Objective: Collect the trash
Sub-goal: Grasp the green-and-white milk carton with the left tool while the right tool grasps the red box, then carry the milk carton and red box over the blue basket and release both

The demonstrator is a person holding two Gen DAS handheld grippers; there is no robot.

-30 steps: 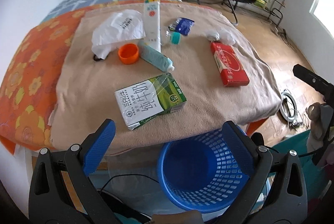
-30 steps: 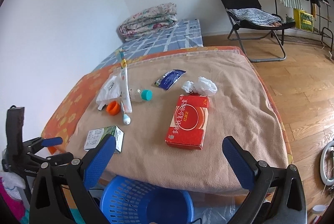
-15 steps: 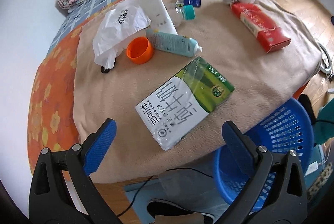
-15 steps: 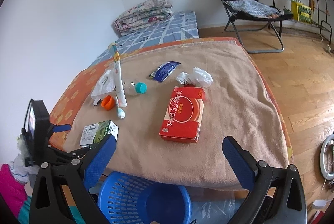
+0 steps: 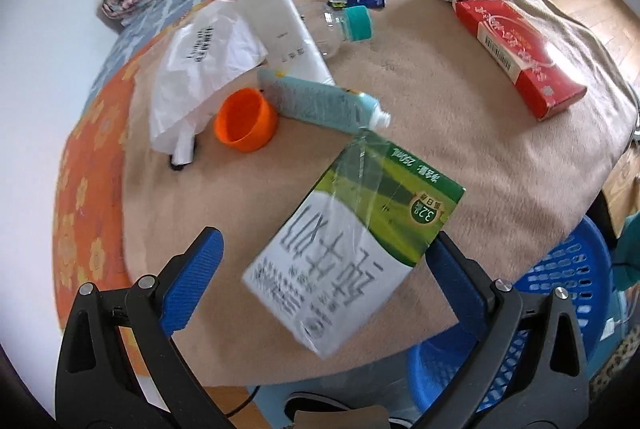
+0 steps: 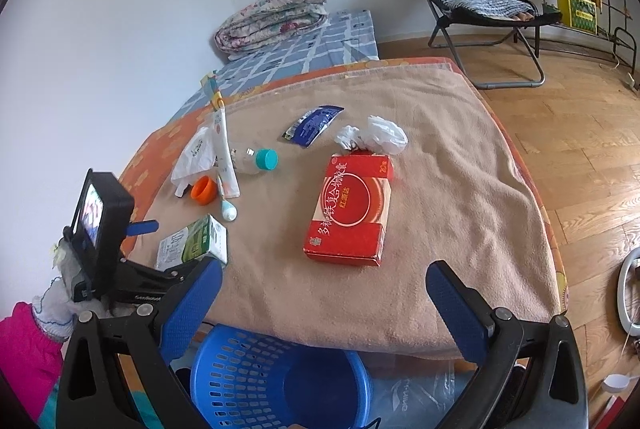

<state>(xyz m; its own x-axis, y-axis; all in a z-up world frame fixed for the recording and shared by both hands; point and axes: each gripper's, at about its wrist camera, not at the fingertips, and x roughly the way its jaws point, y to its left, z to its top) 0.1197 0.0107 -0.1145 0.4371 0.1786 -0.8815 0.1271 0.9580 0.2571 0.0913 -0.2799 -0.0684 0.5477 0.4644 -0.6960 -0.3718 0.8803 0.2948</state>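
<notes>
black frames, silver screws, blue pads on fingers [image 5: 192, 283] of both grippers; white knit glove on left hand [image 6: 60, 303], pink sleeve [image 6: 24, 353], teal garment beneath.

The green-and-white milk carton [image 5: 356, 253] reads "3.2g" and "250mL". The red box [image 6: 352, 209] shows "20" at its corner.

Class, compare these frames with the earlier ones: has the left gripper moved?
Yes. The left gripper has closed in on the milk carton lying on the blanket: the carton now sits between its open fingers, and the blue basket has slid rightwards.
</notes>
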